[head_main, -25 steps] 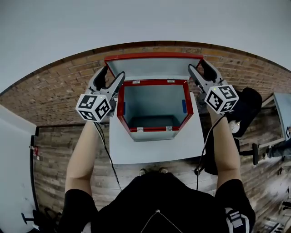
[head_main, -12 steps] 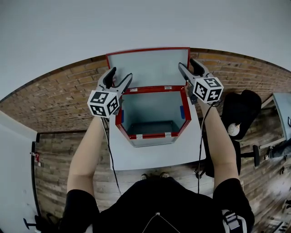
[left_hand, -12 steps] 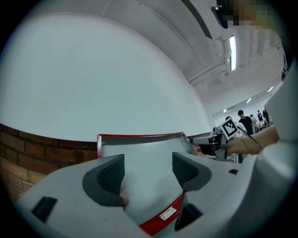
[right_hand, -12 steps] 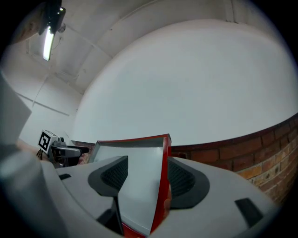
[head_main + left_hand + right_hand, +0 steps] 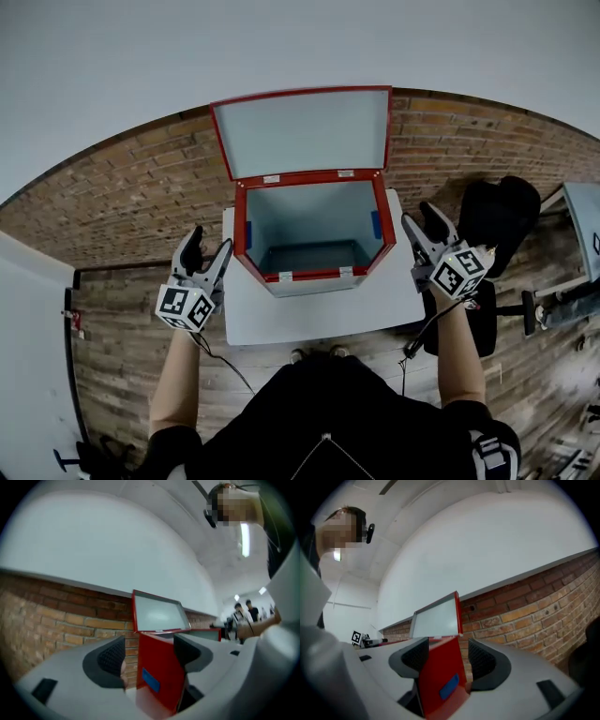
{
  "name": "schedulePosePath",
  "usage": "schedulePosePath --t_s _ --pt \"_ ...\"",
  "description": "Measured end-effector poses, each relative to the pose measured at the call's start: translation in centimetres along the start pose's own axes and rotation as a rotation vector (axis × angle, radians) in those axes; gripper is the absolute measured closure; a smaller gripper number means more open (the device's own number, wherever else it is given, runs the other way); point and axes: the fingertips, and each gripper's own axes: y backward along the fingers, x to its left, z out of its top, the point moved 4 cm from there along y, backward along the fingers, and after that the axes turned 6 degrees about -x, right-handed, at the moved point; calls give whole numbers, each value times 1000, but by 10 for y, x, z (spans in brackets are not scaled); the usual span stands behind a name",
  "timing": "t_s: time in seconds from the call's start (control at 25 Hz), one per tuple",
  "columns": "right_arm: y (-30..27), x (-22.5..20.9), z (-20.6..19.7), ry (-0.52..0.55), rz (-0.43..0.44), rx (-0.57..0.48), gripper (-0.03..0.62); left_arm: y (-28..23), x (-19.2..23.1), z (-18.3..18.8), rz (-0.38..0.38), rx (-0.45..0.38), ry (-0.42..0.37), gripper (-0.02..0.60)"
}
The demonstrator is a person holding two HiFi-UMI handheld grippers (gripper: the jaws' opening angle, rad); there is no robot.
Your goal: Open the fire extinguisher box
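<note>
The fire extinguisher box (image 5: 314,275) stands open mid-table (image 5: 319,314), lid (image 5: 302,132) upright at 12 o'clock. My left tool (image 5: 208,242) flanks it at 8 o'clock and my right tool (image 5: 420,216) at 4, both with jaws apart and empty.

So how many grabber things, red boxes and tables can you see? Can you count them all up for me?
grippers: 2, the left gripper and the right gripper, both open
fire extinguisher box: 1, red, lid up
white table: 1
Total: 4
</note>
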Motion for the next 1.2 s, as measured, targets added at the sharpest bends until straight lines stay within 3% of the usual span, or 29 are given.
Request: schedulePosePath --t_s 0.08,0.2,0.32,0.4,0.48,0.52,0.6,0.64,0.84,1.2 --pt "35 1 -37 -16 -30 47 322 38 0 -34 43 5 84 212" --pt "74 11 -96 -66 -65 126 322 79 -12 -83 96 32 90 212" --pt "93 38 -144 -139 -39 203 322 98 -37 -134 121 109 220 218" --pt "96 65 -160 -165 6 223 322 107 -64 -153 117 135 271 309" --pt "93 92 -160 -145 54 201 340 109 -93 -155 80 130 254 432" --pt "90 103 -155 -127 68 179 402 107 -106 -152 54 119 240 489" --pt "82 121 -144 -94 94 139 515 97 -126 -142 -2 92 219 523" --pt "78 131 -138 -79 113 122 548 92 -134 -135 -26 79 210 532" --pt "68 164 -115 -7 183 74 574 77 -151 -108 -93 37 171 534" --pt "84 172 -118 2 152 101 574 81 -159 -98 -107 46 126 534"
